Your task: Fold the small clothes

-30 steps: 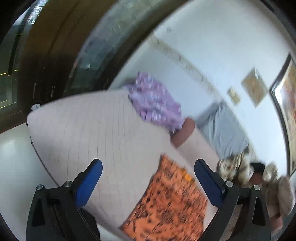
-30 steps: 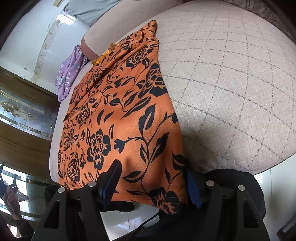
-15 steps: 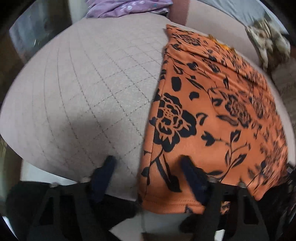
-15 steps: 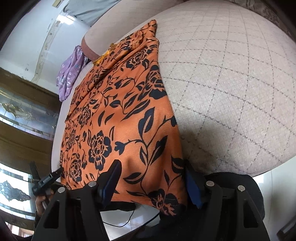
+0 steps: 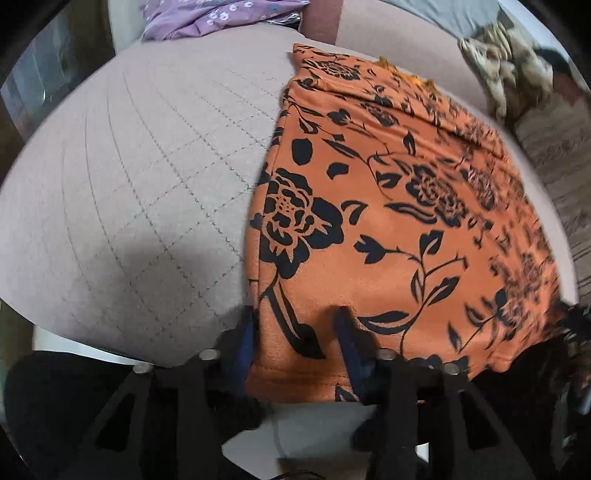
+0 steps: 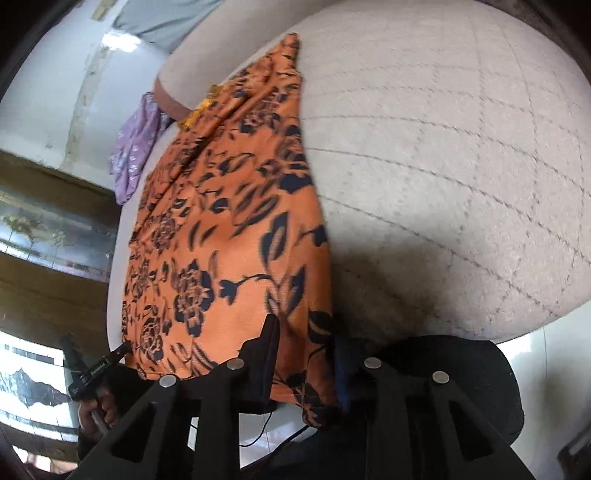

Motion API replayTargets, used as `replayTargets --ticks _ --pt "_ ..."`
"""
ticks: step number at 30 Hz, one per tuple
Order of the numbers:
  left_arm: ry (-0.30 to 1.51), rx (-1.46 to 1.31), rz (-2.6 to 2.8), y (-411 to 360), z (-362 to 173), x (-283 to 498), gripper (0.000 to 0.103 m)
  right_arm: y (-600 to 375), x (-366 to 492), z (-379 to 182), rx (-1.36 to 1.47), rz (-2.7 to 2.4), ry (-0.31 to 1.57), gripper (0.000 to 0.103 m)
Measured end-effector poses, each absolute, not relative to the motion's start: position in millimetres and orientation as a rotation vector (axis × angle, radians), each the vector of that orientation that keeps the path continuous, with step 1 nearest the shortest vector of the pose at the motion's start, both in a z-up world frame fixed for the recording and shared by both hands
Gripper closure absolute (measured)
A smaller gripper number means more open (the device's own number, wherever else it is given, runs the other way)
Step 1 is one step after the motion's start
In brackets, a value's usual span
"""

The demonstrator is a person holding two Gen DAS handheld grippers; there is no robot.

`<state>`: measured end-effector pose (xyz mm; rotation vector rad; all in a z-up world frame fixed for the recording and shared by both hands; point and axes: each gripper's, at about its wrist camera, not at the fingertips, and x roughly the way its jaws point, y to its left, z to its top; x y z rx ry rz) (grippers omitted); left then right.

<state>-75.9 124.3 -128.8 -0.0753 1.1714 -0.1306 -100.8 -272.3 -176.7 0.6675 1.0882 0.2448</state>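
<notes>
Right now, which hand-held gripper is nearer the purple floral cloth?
Left. The left hand-held gripper, jaws closing on the orange garment, holds the corner toward the purple cloth; the right hand-held gripper closes on the opposite corner.

Support surface: bed [image 5: 140,192], covered in pale beige quilted fabric with a stitched diamond grid. Near edge rounded, dropping toward a light floor [image 6: 546,343].

Lying directly on the bed: orange garment [image 5: 388,221] with black floral print, spread flat, long axis running from the near edge toward the far end, hem overhanging the near edge. Left of it in the left wrist view, bare quilting.

At the far end: purple flowered cloth [image 5: 221,14], bunched at the bed's corner, well apart from the orange garment. Beside it, a brownish-red bolster [image 5: 319,22].
</notes>
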Motion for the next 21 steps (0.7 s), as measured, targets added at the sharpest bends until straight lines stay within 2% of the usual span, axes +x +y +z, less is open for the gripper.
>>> replayTargets --ticks 1,3,8,12,14,15,16,18,19,20,21 --pt "1.175 -0.108 -0.156 121.7 -127.2 -71.6 0.098 -269.7 -101.1 -174.9 0.667 0.262 1.085 0.084" --pt "1.154 -0.190 -0.189 127.6 -115.5 -71.9 0.098 -263.6 -100.4 -167.3 0.687 0.314 1.072 0.093" --pt "1.080 -0.235 -0.209 133.8 -93.2 -70.6 0.097 -272.6 -97.5 -142.5 0.789 0.373 0.957 0.093" --pt "1.214 -0.222 -0.150 143.5 -135.0 -68.8 0.095 -276.5 -88.1 -170.9 0.821 0.310 1.039 0.087" --pt "1.183 -0.230 -0.153 144.1 -132.5 -75.7 0.089 -277.1 -88.7 -185.9 0.815 0.257 1.086 0.082" --pt "1.183 -0.226 -0.159 143.0 -130.5 -77.1 0.072 -277.1 -91.2 -185.6 0.824 0.266 1.070 0.073" --pt "1.182 -0.220 -0.171 140.5 -129.8 -76.5 0.050 -277.1 -93.6 -183.1 0.824 0.272 1.058 0.051" --pt "1.178 -0.180 -0.176 132.6 -130.1 -77.1 0.040 -275.1 -94.7 -177.3 0.816 0.304 1.031 0.028" --pt "1.178 -0.149 -0.162 126.2 -128.6 -75.7 0.042 -273.4 -94.2 -175.9 0.800 0.302 1.032 0.029" --pt "1.175 -0.116 -0.142 120.5 -130.1 -75.1 0.049 -270.5 -92.3 -177.0 0.776 0.298 1.051 0.030" --pt "1.169 -0.083 -0.123 117.6 -129.2 -74.9 0.079 -268.8 -90.3 -177.7 0.756 0.291 1.058 0.041"
